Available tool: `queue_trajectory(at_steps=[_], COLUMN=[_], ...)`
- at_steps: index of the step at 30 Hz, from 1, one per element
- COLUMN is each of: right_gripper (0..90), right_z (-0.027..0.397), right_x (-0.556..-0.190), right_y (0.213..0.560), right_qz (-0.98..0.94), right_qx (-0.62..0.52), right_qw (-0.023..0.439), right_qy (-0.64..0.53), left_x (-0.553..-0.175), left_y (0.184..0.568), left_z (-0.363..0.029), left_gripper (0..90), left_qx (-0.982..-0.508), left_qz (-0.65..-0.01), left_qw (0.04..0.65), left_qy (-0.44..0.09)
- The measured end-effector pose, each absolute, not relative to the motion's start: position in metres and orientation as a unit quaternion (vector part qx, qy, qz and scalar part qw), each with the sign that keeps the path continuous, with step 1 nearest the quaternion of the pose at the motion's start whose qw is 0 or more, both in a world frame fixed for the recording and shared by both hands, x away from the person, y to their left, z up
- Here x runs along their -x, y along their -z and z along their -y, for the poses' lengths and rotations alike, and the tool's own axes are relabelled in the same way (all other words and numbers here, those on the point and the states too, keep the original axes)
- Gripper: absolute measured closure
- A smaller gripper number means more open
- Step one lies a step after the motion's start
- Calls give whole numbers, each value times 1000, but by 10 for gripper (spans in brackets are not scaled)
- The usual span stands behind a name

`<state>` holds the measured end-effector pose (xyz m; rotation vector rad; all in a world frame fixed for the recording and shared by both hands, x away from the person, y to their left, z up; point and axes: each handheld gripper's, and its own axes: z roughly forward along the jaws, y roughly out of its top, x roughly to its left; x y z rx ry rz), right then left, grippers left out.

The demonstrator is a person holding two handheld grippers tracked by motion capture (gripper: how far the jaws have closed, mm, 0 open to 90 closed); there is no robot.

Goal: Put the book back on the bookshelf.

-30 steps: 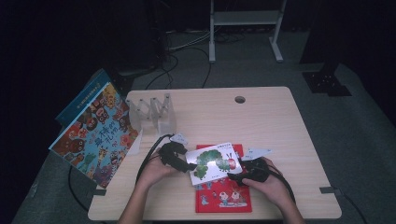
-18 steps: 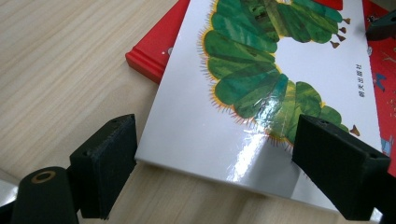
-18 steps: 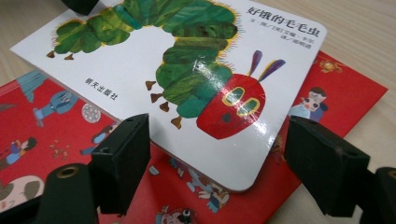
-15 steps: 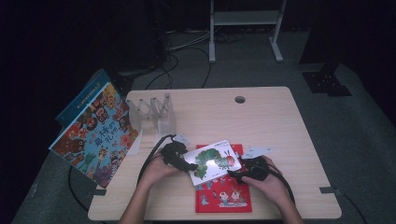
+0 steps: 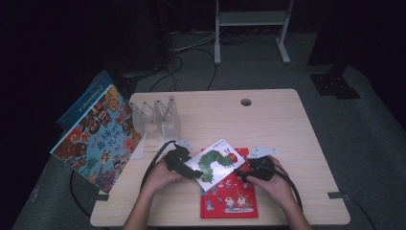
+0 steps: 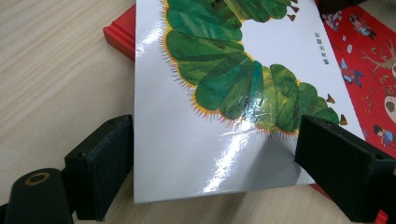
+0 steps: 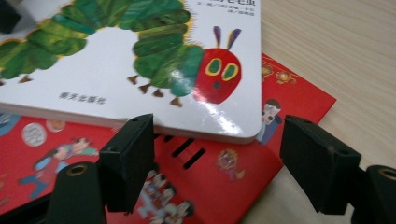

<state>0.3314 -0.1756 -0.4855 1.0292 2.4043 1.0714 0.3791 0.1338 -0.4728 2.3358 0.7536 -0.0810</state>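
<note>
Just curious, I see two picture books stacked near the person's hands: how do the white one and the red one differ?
The white caterpillar book lies on top, askew, with one big green caterpillar on its cover; the red book lies flat beneath it on the table, square to the edge, covered in many small figures. The white one looks smaller. Both are glossy children's books.

Small Chinese print on caterpillar book [image 7: 116, 70] cover (too blurred to read).

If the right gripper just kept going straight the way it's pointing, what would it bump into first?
Most likely the white caterpillar book. The right gripper points at that book's near edge, low over the red book underneath. Its jaws, which have just been closing, stand apart on either side of the corner, so the edge should come first, though depth is hard to judge.
</note>
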Motion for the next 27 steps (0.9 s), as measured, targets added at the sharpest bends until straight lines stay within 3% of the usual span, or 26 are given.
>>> queue_trajectory(at_steps=[13,18,27], right_gripper=[237,155,128], right_z=[141,123,120], right_x=[-286,-279,-280], right_y=[490,495,495], right_qz=[-840,-838,-840], right_qx=[-352,-347,-348], right_qw=[138,159,159], right_qy=[-389,-390,-385], left_x=[-379,-379,-379], left_y=[475,477,480], left_z=[-132,-131,-129], left_gripper=[77,38,0], left_qx=[-896,-897,-900], left_qz=[-292,-289,-279], left_qw=[333,330,332], left_qy=[39,40,48])
